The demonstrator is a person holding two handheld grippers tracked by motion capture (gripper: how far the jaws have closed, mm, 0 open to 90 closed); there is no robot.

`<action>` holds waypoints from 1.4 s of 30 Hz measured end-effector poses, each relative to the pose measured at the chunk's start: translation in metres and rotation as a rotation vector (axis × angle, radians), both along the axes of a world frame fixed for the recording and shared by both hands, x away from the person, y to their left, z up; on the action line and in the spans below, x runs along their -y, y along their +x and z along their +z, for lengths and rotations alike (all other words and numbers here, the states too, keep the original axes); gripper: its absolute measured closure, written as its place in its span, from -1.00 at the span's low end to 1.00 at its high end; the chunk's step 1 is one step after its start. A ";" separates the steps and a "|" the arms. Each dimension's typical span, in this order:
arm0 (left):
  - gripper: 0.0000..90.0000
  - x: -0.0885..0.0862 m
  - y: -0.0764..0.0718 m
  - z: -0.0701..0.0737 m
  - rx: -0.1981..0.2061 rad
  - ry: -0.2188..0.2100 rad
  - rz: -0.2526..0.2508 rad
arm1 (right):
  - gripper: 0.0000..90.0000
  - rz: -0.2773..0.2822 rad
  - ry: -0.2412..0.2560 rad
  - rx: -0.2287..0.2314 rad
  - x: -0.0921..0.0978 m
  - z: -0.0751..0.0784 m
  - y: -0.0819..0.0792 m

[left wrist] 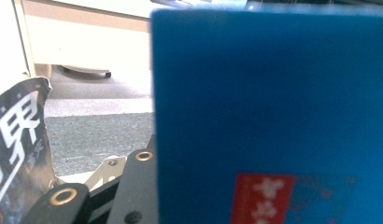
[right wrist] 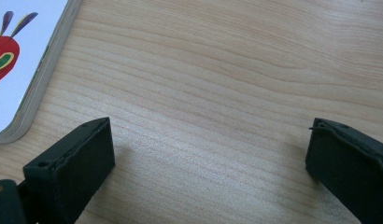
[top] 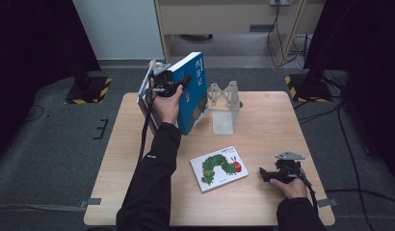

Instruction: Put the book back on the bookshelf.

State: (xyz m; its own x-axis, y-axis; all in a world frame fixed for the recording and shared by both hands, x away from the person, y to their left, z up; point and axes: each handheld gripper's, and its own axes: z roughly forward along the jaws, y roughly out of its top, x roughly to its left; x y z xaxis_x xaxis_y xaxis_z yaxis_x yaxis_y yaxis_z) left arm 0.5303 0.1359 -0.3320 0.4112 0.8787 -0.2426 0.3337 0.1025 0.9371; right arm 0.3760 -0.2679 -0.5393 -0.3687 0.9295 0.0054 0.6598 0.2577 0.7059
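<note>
We hold large blue hardcover book (top: 194, 91) clamped in left gripper (top: 169, 85), lifted upright over far left of light wooden table (top: 263, 192), beside clear acrylic book stand (top: 224, 108), likely bound for it. Right gripper (top: 271, 174) rests low, jaws spread, empty, near white caterpillar board book (top: 218, 168) lying flat.
</note>
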 end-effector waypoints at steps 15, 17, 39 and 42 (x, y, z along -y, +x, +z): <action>0.35 0.017 0.012 -0.033 -0.031 0.030 0.001 | -0.97 0.001 0.001 0.000 0.000 0.000 0.000; 0.35 0.018 0.012 -0.036 -0.038 0.049 0.001 | -0.97 0.001 0.001 0.000 0.000 0.000 0.000; 0.32 0.024 -0.011 -0.061 0.001 0.087 0.016 | -0.97 0.000 0.000 0.001 0.000 0.000 0.000; 0.32 0.022 -0.015 -0.063 0.000 0.099 0.025 | -0.97 0.001 0.000 0.001 0.000 0.000 0.000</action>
State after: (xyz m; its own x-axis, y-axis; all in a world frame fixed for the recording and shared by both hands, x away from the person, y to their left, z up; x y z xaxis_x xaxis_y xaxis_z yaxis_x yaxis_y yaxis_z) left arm 0.5156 0.1144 -0.3949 0.3891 0.9083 -0.1535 0.3320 0.0171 0.9431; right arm 0.3760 -0.2678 -0.5394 -0.3693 0.9293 0.0049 0.6586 0.2580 0.7069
